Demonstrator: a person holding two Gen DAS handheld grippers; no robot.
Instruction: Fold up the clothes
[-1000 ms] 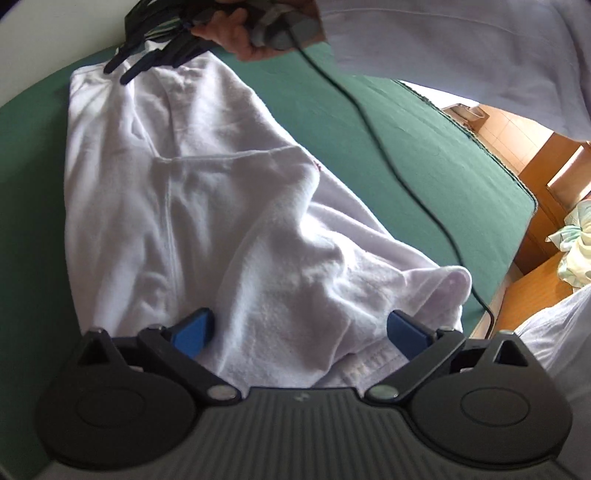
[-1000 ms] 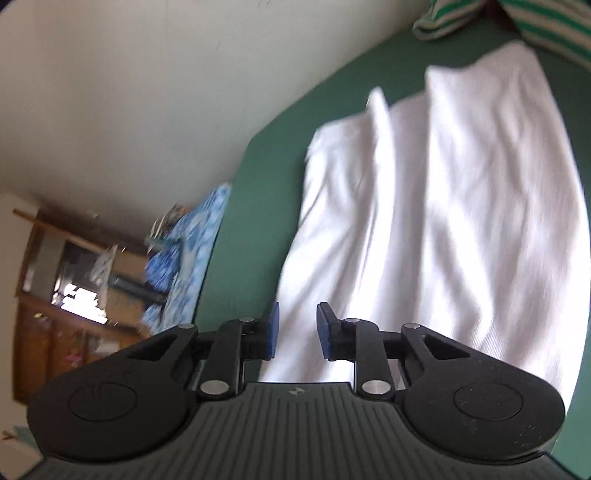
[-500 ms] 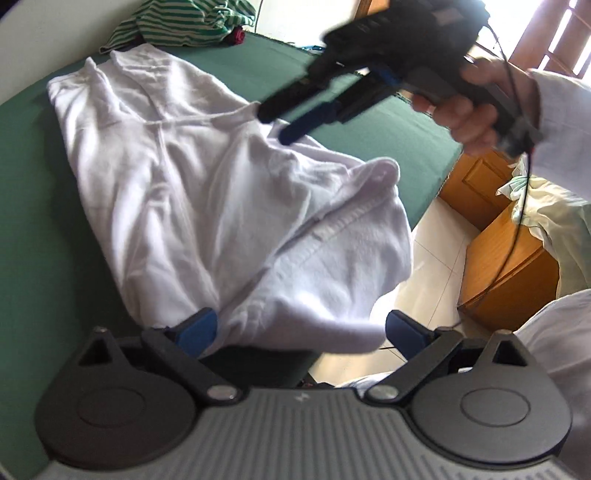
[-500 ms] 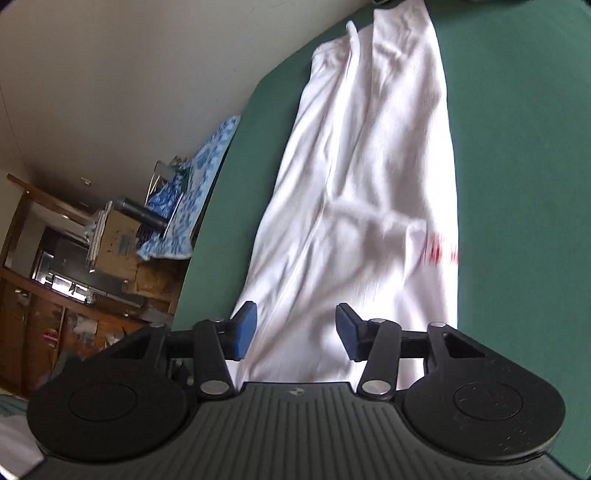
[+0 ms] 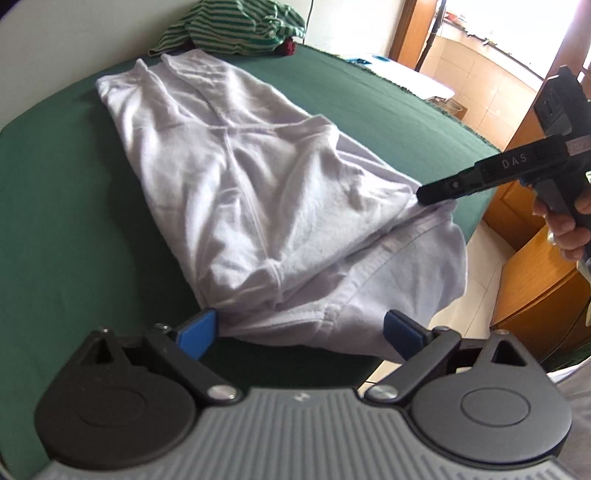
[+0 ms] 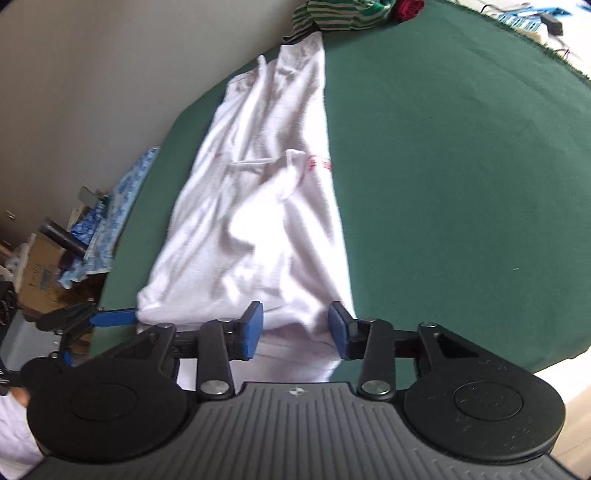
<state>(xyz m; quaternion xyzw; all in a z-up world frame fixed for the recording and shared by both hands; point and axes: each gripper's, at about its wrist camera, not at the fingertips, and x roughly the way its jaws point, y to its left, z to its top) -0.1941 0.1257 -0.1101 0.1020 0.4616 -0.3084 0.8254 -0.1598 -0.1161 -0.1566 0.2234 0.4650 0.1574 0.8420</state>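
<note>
A white garment (image 5: 258,177) lies lengthwise on the green table (image 5: 55,221), and its near hem hangs over the table's edge. My left gripper (image 5: 301,330) is open wide, with that hem lying loose between its blue pads. In the right wrist view the same garment (image 6: 258,206) runs away from me. My right gripper (image 6: 295,328) straddles its near right corner, and the jaws are closing with cloth between pads that stand apart. From the left wrist view, the right gripper (image 5: 436,190) reaches the hem's right corner.
A green-and-white striped garment (image 5: 229,29) and a small red item (image 5: 288,48) lie at the table's far end. Wooden furniture (image 5: 535,288) stands past the right edge. A cardboard box (image 6: 40,273) and a blue patterned cloth (image 6: 122,199) sit beside the left edge.
The right gripper came from the garment's far end, through the air, down to the near hem corner; its jaws widened, then narrowed. The left gripper drew back to the table's near edge.
</note>
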